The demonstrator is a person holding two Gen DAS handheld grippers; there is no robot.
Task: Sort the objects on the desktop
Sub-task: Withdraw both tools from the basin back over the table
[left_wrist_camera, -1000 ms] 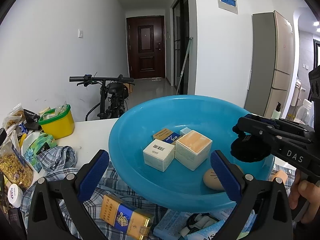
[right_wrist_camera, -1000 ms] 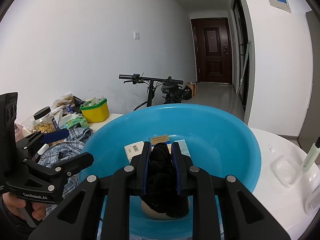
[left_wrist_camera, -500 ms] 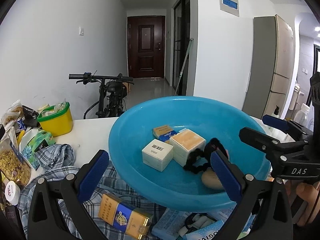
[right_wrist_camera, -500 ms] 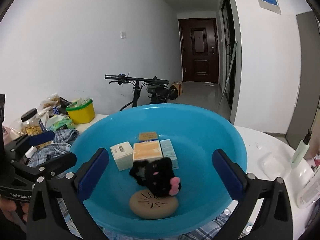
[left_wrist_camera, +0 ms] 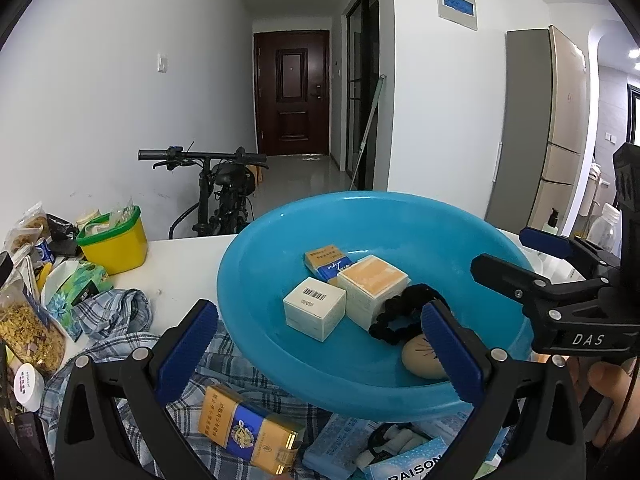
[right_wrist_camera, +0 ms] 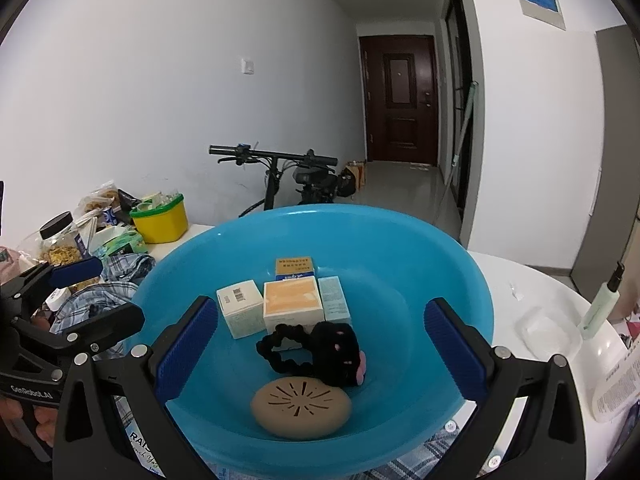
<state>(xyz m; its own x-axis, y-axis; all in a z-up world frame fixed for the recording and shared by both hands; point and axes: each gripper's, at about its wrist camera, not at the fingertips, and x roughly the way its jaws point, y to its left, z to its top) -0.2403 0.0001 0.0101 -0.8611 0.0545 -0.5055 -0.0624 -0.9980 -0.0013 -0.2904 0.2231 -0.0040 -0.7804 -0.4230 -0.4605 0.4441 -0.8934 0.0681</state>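
A blue basin (left_wrist_camera: pixel 256 280) (right_wrist_camera: pixel 440 264) sits on the white table. In it lie a white box (left_wrist_camera: pixel 314 313) (right_wrist_camera: pixel 240 312), an orange-topped box (left_wrist_camera: pixel 372 280) (right_wrist_camera: pixel 292 300), an orange and blue pack (left_wrist_camera: pixel 326 264) (right_wrist_camera: pixel 294 267), a pale blue box (right_wrist_camera: pixel 335 298), a tan round disc (right_wrist_camera: pixel 301 407) (left_wrist_camera: pixel 420 358) and a black fuzzy hair tie (right_wrist_camera: pixel 316 350) (left_wrist_camera: pixel 394 322). My left gripper (left_wrist_camera: pixel 320 356) is open and empty at the basin's near left rim. My right gripper (right_wrist_camera: pixel 320 354) is open and empty, held over the basin's near side.
A plaid cloth (left_wrist_camera: pixel 108 316), a gold and blue cigarette pack (left_wrist_camera: pixel 248 436) and tissue packs (left_wrist_camera: pixel 404 460) lie in front of the basin. A yellow tub (left_wrist_camera: pixel 114 240), snack bags (left_wrist_camera: pixel 28 320) and a jar stand at left. Bottles (right_wrist_camera: pixel 600 300) and a clear lid stand at right.
My right gripper opened and let go of the black hair tie, which dropped into the basin onto the tan disc. The right gripper then drew back a little. The left gripper barely moved.
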